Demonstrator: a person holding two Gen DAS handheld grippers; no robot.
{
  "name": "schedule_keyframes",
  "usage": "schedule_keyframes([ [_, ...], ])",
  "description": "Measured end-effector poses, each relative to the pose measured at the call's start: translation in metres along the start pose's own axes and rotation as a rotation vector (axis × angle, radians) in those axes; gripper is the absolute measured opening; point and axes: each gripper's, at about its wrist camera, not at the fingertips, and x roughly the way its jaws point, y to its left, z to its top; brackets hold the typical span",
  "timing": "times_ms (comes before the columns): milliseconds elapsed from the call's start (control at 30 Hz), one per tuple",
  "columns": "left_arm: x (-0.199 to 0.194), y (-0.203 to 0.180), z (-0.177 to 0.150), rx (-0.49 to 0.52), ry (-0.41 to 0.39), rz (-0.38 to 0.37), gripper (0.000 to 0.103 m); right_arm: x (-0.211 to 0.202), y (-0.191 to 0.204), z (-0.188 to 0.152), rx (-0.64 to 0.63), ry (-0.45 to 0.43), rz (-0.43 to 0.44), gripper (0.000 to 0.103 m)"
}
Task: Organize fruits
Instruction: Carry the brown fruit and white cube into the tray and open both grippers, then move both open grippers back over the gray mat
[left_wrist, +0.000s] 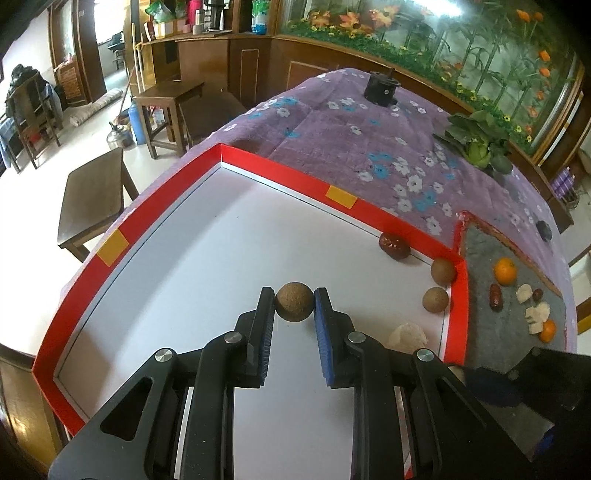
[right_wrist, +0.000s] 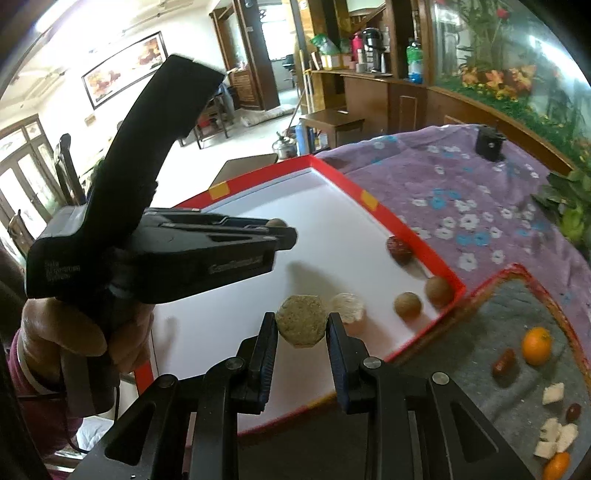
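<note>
My left gripper (left_wrist: 294, 300) is shut on a brown round fruit (left_wrist: 294, 302), held over the white red-rimmed tray (left_wrist: 280, 168). The right wrist view shows that gripper (right_wrist: 286, 232) from the side, with the brown fruit (right_wrist: 276, 222) at its tips. My right gripper (right_wrist: 301, 325) is shut on a pale speckled fruit piece (right_wrist: 301, 320) above the tray's near part. In the tray's right corner lie a dark red date (left_wrist: 394, 246), two brown round fruits (left_wrist: 443, 271) (left_wrist: 436, 300) and a whitish lump (left_wrist: 406, 338).
A grey mat tray (right_wrist: 517, 295) to the right holds oranges (right_wrist: 536, 345), dates (right_wrist: 504, 362) and white chunks (right_wrist: 553, 393). A purple flowered cloth (left_wrist: 369, 147) covers the table, with a black object (left_wrist: 382, 88) and a leafy vegetable (left_wrist: 476, 142) at the far side. A hand (right_wrist: 62, 339) holds the left gripper.
</note>
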Motion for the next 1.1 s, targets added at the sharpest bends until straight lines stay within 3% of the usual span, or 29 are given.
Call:
schedule_keyframes([
  [700, 0.019, -0.004, 0.003, -0.001, 0.021, 0.060, 0.021, 0.031, 0.006, -0.006, 0.018, 0.063, 0.003, 0.026],
  [767, 0.019, -0.005, 0.003, 0.000, 0.020, 0.066, 0.022, 0.032, 0.004, -0.008, 0.028, 0.066, -0.006, 0.032],
  [867, 0.019, -0.007, 0.003, -0.001, 0.026, 0.057, 0.034, 0.030, 0.005, -0.008, 0.035, 0.061, 0.005, 0.035],
  [933, 0.019, -0.006, 0.002, -0.008, 0.026, 0.064, 0.062, 0.026, 0.006, -0.007, 0.031, 0.047, 0.002, 0.035],
  [1100, 0.011, -0.001, 0.002, -0.032, -0.001, 0.085, 0.063, 0.018, 0.007, -0.009, 0.028, 0.034, -0.022, 0.036],
])
